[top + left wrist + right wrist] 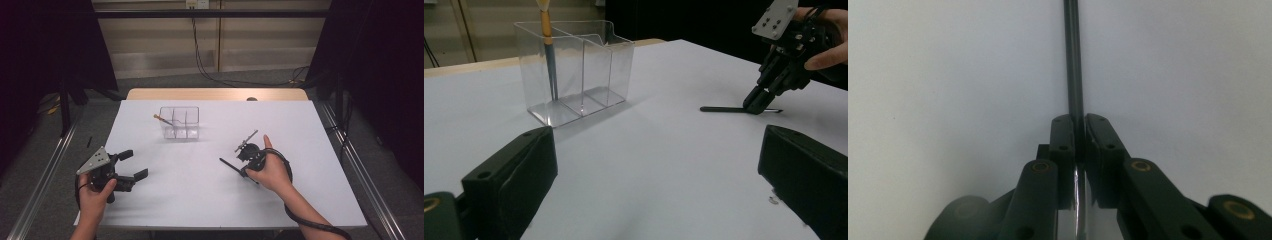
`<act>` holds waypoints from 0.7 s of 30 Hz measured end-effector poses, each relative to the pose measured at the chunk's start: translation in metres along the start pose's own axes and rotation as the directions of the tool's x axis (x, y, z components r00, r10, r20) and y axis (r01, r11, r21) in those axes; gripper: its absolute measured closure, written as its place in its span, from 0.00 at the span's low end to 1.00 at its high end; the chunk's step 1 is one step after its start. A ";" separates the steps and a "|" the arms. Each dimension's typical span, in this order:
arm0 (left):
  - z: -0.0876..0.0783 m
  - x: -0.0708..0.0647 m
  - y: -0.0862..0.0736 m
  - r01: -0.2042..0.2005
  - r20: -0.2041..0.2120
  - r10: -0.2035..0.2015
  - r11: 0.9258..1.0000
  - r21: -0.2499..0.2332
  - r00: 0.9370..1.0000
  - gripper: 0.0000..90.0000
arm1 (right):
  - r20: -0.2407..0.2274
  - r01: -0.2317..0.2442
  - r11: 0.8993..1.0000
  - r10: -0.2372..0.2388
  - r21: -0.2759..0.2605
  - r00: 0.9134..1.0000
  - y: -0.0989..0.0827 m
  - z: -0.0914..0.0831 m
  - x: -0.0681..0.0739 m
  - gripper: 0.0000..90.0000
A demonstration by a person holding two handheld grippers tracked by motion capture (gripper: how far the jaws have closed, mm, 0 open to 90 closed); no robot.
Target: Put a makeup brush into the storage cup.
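On the white counter [200,190], the right hand-held gripper [239,167] pinched a thin black brush [1074,75] lying flat. The left hand-held gripper [134,165] stood wide, empty. Held so near one end, the brush could pivot and miss the far clear plastic divided box [180,122].

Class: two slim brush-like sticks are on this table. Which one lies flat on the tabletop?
The black stick, pinched by the right gripper, lies flat. The orange-handled brush stands upright in the clear organizer.

bright even light from above on the white rectangular table top [210,190], dark surroundings, soft short shadows, slight grain, near black plastic jaws blurred in both gripper views
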State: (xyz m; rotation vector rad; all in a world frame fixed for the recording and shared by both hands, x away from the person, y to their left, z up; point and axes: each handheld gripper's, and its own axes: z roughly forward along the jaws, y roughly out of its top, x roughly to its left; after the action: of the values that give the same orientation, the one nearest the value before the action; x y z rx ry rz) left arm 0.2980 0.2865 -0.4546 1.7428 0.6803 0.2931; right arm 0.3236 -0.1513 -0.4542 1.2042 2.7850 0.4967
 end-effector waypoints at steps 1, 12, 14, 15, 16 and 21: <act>0.000 0.000 0.000 0.001 0.002 -0.001 1.000 0.000 1.000 0.03 | 0.009 0.013 1.000 -0.013 0.002 1.000 0.000 0.000 0.001 0.92; 0.001 -0.001 0.001 -0.011 0.006 0.011 1.000 0.006 1.000 0.03 | -0.007 0.015 1.000 -0.015 0.006 1.000 0.001 0.000 -0.001 0.94; 0.000 0.000 0.001 -0.012 0.005 0.012 1.000 0.005 1.000 0.03 | -0.010 0.020 1.000 -0.020 0.011 1.000 0.001 0.000 -0.001 0.94; 0.000 0.000 0.001 -0.011 0.008 0.011 1.000 0.005 1.000 0.03 | -0.008 0.022 1.000 -0.022 0.014 1.000 0.002 0.000 -0.001 0.94; 0.000 -0.001 0.002 -0.011 0.004 0.011 1.000 0.001 1.000 0.03 | -0.004 0.024 1.000 -0.024 0.018 1.000 0.003 0.000 0.000 0.94; 0.000 0.000 0.001 -0.010 0.010 0.010 1.000 0.004 1.000 0.03 | -0.004 0.041 0.999 -0.041 0.034 0.999 0.005 -0.001 0.000 0.94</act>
State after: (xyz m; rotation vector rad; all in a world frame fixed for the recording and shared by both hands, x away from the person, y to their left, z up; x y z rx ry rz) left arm 0.2984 0.2862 -0.4532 1.7511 0.6657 0.2904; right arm 0.3263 -0.1482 -0.4520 1.1512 2.8253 0.4502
